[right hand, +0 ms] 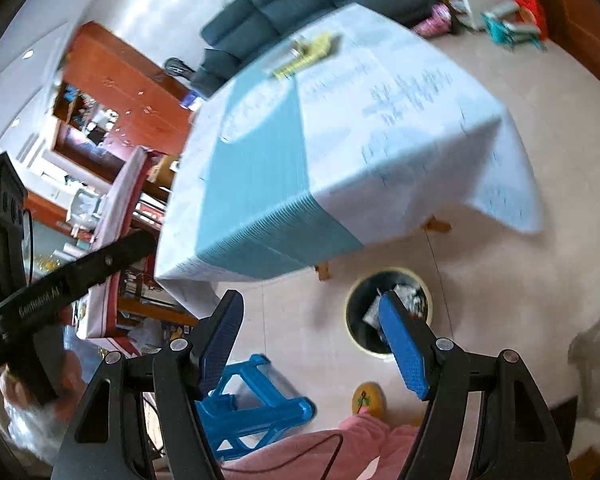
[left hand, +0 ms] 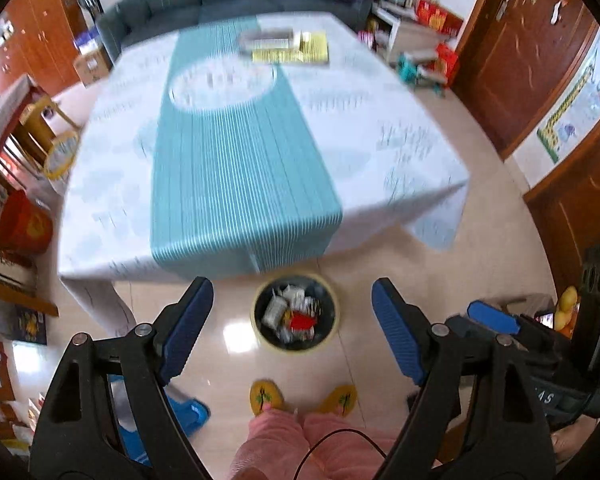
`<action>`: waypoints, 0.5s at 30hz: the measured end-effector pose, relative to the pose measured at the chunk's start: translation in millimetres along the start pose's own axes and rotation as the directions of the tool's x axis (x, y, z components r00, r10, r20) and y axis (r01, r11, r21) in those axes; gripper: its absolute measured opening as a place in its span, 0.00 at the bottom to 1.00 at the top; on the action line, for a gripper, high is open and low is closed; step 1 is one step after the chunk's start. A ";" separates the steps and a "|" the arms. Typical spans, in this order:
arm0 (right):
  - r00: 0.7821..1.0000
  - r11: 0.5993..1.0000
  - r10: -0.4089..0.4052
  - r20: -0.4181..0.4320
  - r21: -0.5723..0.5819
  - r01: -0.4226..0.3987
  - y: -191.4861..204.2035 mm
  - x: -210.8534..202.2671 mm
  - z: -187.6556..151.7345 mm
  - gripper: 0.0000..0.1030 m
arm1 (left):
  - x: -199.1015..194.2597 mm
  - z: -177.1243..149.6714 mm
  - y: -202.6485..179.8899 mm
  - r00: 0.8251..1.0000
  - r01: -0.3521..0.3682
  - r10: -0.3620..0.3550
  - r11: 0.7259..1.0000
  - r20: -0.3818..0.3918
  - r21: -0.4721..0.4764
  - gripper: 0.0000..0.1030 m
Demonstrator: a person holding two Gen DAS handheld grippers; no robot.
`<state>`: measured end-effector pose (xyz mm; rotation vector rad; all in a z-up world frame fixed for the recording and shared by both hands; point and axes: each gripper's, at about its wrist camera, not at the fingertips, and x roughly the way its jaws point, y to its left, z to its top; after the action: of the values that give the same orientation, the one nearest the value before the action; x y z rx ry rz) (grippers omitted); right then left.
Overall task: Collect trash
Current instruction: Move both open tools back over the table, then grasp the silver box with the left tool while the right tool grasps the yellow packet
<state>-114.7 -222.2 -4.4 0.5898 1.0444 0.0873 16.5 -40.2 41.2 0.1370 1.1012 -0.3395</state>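
With wrappers already heaped in the bin [left hand: 296, 314], nearly done; both tools, left tool [left hand: 292, 332] and right tool [right hand: 312, 344], spread apart, empty; tabletop [left hand: 360, 120] bearing only booklets [left hand: 290, 48].

Table top [left hand: 236, 128]: motion-blurred, its yellow items [left hand: 296, 46] unreadable.
Trash bin [right hand: 388, 312]: partly hidden behind a blue finger pad [right hand: 404, 344].

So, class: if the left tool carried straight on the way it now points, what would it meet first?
Probably the trash bin on the floor: it sits between the open left tool fingers, nothing visibly intervening, though depth is unclear.
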 end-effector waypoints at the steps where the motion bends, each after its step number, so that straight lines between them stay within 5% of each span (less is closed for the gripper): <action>1: 1.000 1.000 0.008 0.008 -0.013 -0.008 3.4 -6.5 7.2 0.70 | -11.5 8.1 -1.7 1.000 -0.005 0.005 1.000 0.026 -0.004 0.77; 15: 0.995 0.989 0.045 0.091 -0.145 -0.031 44.9 -13.0 114.1 0.70 | -57.4 89.8 14.5 0.985 0.006 0.003 0.999 0.174 -0.049 0.77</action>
<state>-17.1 -236.4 69.6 0.4790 0.9269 0.1648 74.2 -39.8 132.0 0.0611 0.9356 -0.3190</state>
